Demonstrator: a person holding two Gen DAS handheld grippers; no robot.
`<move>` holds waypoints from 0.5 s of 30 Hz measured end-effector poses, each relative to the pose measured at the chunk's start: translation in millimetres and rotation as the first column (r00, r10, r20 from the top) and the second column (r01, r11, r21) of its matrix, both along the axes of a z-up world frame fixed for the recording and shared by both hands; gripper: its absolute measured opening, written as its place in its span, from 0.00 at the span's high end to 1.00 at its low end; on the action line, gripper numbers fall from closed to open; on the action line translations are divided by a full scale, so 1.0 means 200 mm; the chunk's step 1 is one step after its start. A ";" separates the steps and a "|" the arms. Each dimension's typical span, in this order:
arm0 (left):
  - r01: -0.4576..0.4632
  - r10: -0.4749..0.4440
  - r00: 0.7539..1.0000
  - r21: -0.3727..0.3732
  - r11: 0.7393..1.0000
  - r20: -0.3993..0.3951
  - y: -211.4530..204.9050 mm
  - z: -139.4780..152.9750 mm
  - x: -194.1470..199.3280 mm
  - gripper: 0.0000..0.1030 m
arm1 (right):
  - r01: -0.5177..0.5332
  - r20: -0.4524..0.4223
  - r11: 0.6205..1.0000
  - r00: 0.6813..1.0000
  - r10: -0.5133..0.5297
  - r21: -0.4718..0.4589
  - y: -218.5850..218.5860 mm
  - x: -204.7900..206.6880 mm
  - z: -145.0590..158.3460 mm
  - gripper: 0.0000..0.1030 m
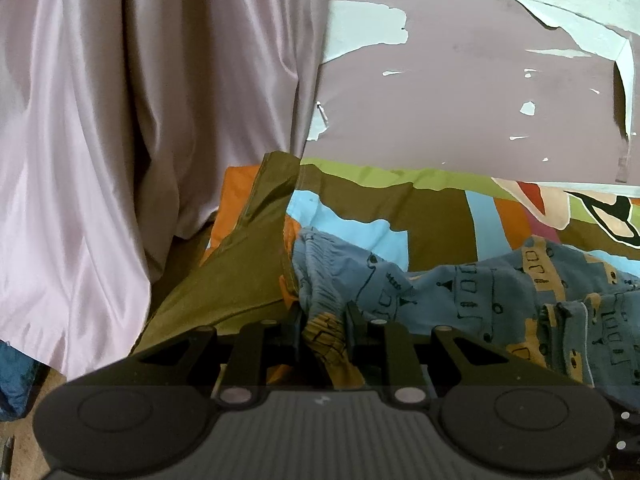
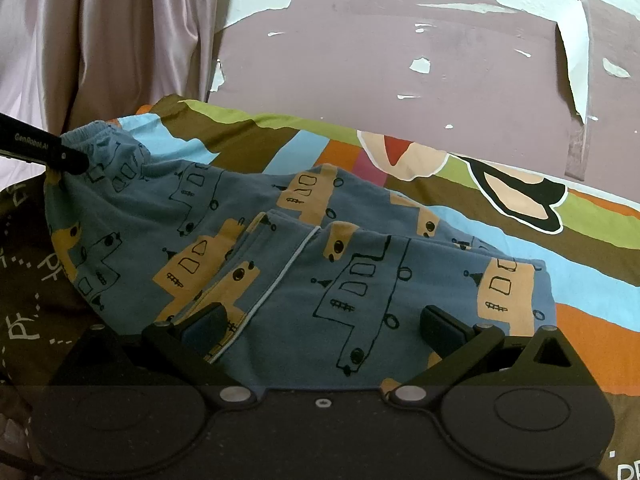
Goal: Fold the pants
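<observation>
The blue pants (image 2: 280, 240) with tan and black vehicle prints lie bunched on a colourful bedsheet (image 2: 500, 200). In the left wrist view my left gripper (image 1: 324, 320) is shut on a bunch of the pants (image 1: 440, 292) near the gathered waistband. In the right wrist view my left gripper's fingers (image 2: 60, 154) show at the far left, pinching the elastic waistband. My right gripper (image 2: 324, 324) is open, its two fingers wide apart over the folded leg part of the pants, with fabric lying between them.
A pinkish curtain (image 1: 100, 140) hangs at the left. A mauve wall with peeling paint (image 2: 400, 60) stands behind the bed. An olive fold of the sheet (image 1: 240, 260) rises left of the pants. Brown printed fabric (image 2: 24, 280) lies at the lower left.
</observation>
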State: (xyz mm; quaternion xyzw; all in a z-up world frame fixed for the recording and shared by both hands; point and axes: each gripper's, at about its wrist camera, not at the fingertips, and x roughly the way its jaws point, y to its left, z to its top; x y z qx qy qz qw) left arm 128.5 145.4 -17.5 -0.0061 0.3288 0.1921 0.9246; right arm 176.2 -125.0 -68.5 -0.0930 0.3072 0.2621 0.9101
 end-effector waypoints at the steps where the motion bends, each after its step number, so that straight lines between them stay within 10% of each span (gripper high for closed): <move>1: 0.001 -0.001 1.000 0.001 1.000 0.001 0.00 0.00 0.00 0.78 | 0.001 0.000 1.000 1.000 -0.001 0.001 0.00 0.00 0.00 0.01; 15: 0.098 -0.104 0.994 0.135 0.986 0.034 -0.12 0.06 -0.08 0.78 | 0.004 0.001 1.000 1.000 -0.004 0.010 0.00 0.00 0.00 0.01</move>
